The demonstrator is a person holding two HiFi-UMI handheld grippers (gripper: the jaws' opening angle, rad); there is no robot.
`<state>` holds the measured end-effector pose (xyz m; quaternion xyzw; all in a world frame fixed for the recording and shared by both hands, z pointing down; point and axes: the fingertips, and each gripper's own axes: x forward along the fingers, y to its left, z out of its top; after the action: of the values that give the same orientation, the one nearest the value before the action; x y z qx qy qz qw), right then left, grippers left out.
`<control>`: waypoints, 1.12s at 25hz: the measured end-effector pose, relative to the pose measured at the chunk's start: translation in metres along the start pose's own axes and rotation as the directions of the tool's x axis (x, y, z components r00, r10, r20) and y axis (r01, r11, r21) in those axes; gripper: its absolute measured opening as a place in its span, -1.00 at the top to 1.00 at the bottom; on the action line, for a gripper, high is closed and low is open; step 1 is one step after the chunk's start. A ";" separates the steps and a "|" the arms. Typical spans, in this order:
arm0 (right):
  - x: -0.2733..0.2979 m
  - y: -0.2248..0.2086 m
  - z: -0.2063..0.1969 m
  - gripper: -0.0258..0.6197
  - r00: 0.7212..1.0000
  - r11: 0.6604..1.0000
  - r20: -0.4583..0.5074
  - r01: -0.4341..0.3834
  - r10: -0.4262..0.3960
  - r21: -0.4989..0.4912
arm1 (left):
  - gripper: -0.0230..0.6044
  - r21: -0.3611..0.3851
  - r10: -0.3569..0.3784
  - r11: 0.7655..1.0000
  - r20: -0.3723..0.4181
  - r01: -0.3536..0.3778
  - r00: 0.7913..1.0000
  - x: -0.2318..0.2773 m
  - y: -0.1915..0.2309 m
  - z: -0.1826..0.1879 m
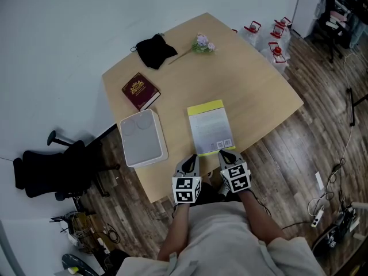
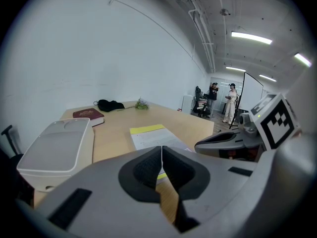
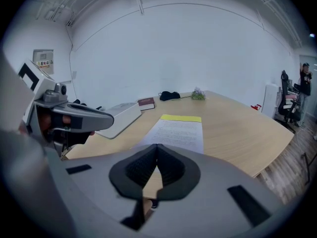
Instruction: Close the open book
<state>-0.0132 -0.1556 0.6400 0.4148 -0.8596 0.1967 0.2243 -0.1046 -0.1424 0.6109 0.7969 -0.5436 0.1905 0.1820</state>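
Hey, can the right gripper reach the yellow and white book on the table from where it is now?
Probably yes. The book lies flat just ahead of the right gripper, with nothing between them; the white box sits off to the side. The jaws are shut, though.

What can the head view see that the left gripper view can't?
Only the head view shows the person's pale shirt, the red items on the floor and the marker cube on the left gripper.

Only the left gripper view shows the ceiling lights, two people standing far across the room, and the left gripper's shut, empty jaws up close.

Both show the table, the yellow-edged book, the maroon book, the white box, the black cloth and the right gripper.
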 end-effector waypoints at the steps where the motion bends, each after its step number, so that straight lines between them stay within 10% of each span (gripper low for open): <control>1: -0.001 -0.001 -0.001 0.90 1.000 1.000 -0.001 0.002 -0.002 0.000 | 0.85 0.001 -0.001 1.000 0.000 0.001 1.000 0.000 -0.001 0.000; 28: -0.003 -0.008 -0.002 0.90 1.000 1.000 0.004 0.007 -0.007 -0.011 | 0.85 0.025 -0.009 1.000 -0.014 0.009 1.000 0.003 -0.008 0.001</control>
<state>-0.0045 -0.1569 0.6414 0.4169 -0.8596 0.1905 0.2257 -0.0959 -0.1423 0.6110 0.8002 -0.5363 0.2020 0.1767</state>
